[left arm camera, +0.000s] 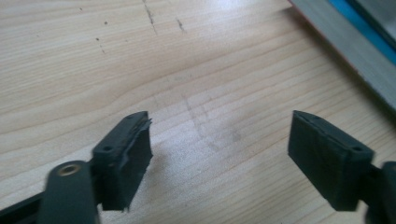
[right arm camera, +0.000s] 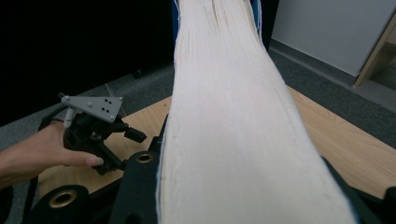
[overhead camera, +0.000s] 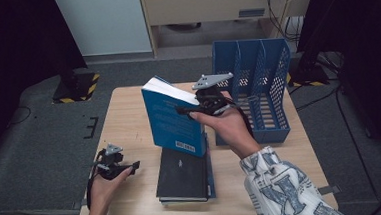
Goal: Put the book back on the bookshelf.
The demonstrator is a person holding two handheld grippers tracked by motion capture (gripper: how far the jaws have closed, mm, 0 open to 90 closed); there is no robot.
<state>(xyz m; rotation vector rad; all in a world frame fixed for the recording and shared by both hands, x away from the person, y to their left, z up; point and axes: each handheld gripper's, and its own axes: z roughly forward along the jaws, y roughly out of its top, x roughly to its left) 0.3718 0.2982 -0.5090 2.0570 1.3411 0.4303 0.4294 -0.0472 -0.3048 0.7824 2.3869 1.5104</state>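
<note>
My right gripper pinches the blue book upright by its page edge; the blue file rack stands just right. Left gripper hangs spread, empty, over the desk.

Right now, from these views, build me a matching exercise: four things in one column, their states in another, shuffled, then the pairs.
Things:
1. blue book
2. black book
3. file rack
4. left gripper

States:
A. lies flat on the table, on top of a stack
B. jaws open, nothing between them, over bare wood
C. held upright, clamped by the right gripper
D. stands at the table's far right, compartments empty as far as can be seen

Pairs: 1-C, 2-A, 3-D, 4-B
</note>
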